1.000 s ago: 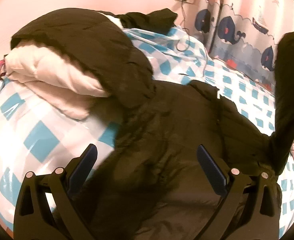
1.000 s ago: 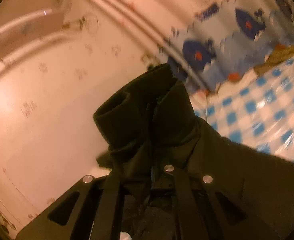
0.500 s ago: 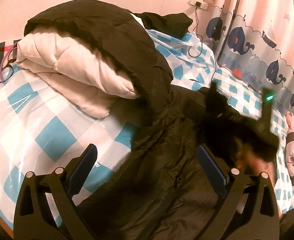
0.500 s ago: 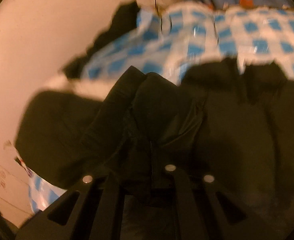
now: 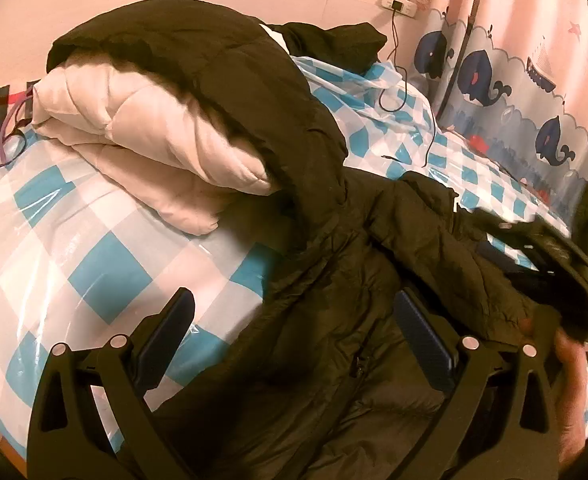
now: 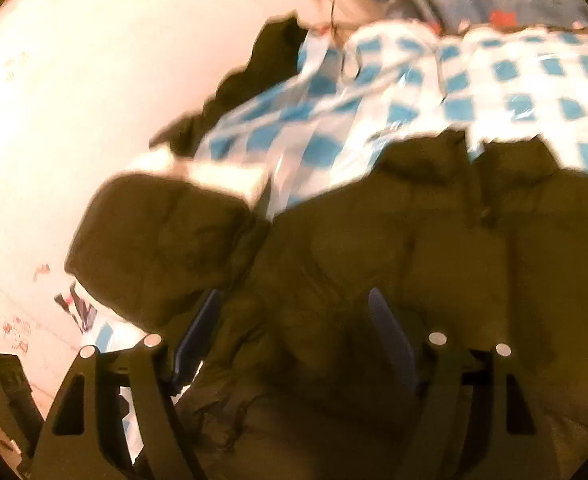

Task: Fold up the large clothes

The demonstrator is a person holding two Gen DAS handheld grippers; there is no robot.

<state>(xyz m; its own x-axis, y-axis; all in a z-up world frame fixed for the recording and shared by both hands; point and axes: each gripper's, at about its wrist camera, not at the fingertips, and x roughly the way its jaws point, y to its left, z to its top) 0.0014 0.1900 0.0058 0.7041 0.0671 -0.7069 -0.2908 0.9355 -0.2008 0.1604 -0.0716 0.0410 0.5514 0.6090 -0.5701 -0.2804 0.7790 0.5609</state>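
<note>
Dark padded coat [image 5: 334, 340] lay spread on checked bed cover [image 5: 73, 264].
Left gripper [image 5: 294, 344] gaped empty; right gripper [image 6: 294, 336] had just opened, releasing the coat.

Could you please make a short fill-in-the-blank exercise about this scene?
1. The dark jacket lies on a sheet checked white and ____.
2. The curtain is printed with ____.
3. The left gripper has its jaws ____.
4. The folded pale quilt lies under a ____ garment.

Missing words: blue; whales; open; dark
</note>
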